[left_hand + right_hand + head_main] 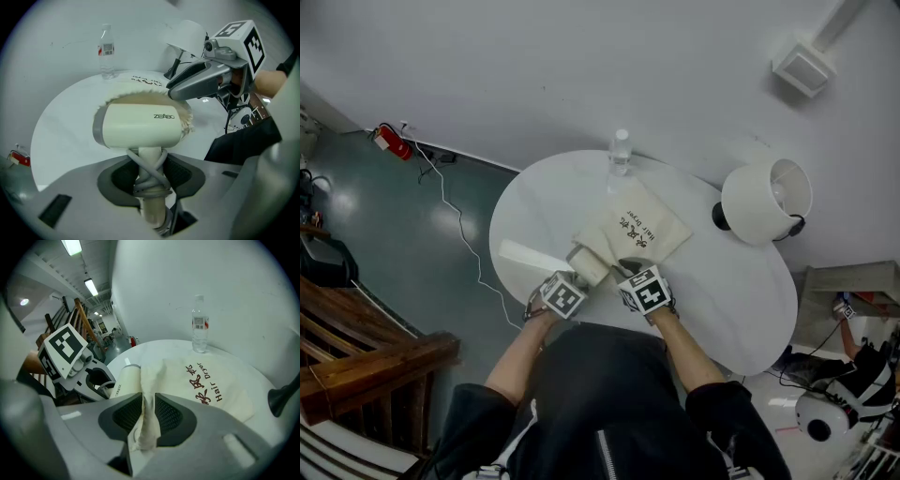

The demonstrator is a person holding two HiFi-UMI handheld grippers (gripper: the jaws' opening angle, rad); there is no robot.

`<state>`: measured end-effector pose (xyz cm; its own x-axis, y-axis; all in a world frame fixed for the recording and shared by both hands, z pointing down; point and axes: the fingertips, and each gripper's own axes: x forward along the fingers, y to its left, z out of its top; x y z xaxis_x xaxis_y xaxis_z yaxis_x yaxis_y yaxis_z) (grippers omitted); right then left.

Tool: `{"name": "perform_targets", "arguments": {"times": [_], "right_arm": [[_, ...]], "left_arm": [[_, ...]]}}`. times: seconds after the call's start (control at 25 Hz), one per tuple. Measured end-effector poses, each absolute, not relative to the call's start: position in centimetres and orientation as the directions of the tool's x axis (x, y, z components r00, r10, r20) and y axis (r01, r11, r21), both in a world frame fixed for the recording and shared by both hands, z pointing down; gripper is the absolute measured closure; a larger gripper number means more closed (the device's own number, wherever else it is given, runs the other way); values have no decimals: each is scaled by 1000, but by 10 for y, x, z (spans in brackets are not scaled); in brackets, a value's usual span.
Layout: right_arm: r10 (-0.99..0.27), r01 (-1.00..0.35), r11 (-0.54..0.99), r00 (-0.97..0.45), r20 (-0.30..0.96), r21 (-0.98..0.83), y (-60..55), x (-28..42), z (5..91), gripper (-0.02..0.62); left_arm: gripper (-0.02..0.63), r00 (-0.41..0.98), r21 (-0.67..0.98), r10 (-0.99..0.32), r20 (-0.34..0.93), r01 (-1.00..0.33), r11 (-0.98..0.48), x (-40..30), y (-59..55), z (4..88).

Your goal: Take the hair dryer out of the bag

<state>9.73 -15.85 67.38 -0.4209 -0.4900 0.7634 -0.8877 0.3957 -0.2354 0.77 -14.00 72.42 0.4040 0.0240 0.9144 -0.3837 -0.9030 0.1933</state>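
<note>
A white hair dryer (138, 124) with a grey rear ring sticks out of the mouth of a cream cloth bag (637, 230) printed "Hair Dryer", lying on the round white table (741, 309). My left gripper (151, 176) is shut on the dryer's handle, where a grey cord is wound round it. In the head view the dryer (589, 265) lies at the bag's near-left end, between the two marker cubes. My right gripper (149, 413) pinches a fold of the bag's edge (147, 394), with both pads against the cloth. The dryer's nose is still inside the bag.
A clear water bottle (620, 152) stands at the table's far edge. A white lamp shade (764, 200) on a black base sits at the right. A flat white strip (525, 253) lies at the left. The floor at the left holds a red extinguisher (392, 141) and a wooden railing.
</note>
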Motion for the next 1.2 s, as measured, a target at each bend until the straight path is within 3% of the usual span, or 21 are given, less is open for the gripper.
{"name": "perform_targets", "arguments": {"times": [0.8, 1.2], "right_arm": [[-452, -897, 358, -410, 792, -260, -151, 78, 714, 517], [-547, -928, 313, -352, 760, -204, -154, 83, 700, 517]], "left_arm": [[436, 558, 171, -214, 802, -557, -813, -43, -149, 673], [436, 651, 189, -360, 668, -616, -765, -50, -164, 631]]}}
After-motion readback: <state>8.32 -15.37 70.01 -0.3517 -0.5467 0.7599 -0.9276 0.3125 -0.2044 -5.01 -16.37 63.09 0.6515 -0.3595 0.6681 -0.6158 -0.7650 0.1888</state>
